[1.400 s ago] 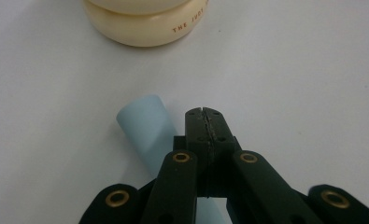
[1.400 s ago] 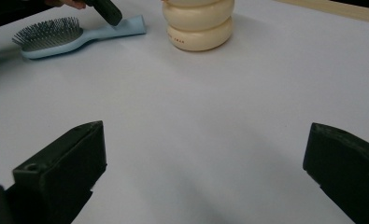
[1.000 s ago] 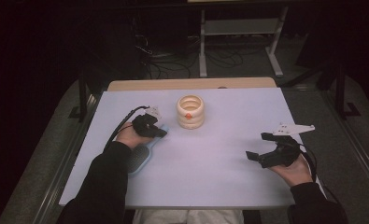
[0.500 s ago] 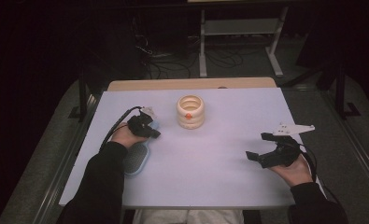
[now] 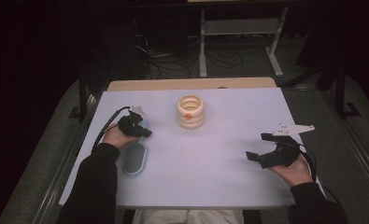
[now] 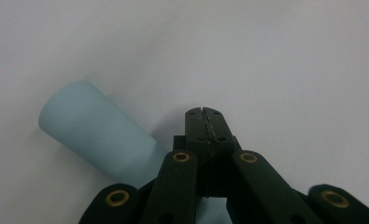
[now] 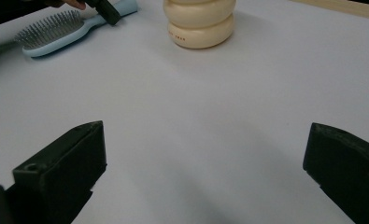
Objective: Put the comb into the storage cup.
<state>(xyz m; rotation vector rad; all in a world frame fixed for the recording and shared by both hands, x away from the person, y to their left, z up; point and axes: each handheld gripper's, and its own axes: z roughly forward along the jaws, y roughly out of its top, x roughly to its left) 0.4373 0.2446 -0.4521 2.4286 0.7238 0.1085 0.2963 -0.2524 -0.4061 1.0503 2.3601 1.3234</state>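
Dim floor surrounds the white bench (image 5: 210, 186), where my left tool (image 6: 204, 112), clamped shut on nothing, sits just beside the pale blue hairbrush (image 5: 134, 156) handle, whose long axis runs back toward me, while my right tool (image 5: 264, 146) gapes empty, well apart.

1. The middle of the worktop (image 5: 210, 158) is bare. A hand could slide across it from left to right with nothing to bump.
2. At the far middle stands a cream stack of rings (image 5: 190, 112). It blocks the way there.
3. On the left lies a blue hairbrush (image 5: 134, 157). The left claw (image 5: 142, 132) sits shut, right at its handle.
4. The right claw (image 5: 262, 147) stands wide apart, with bare worktop in front of it.
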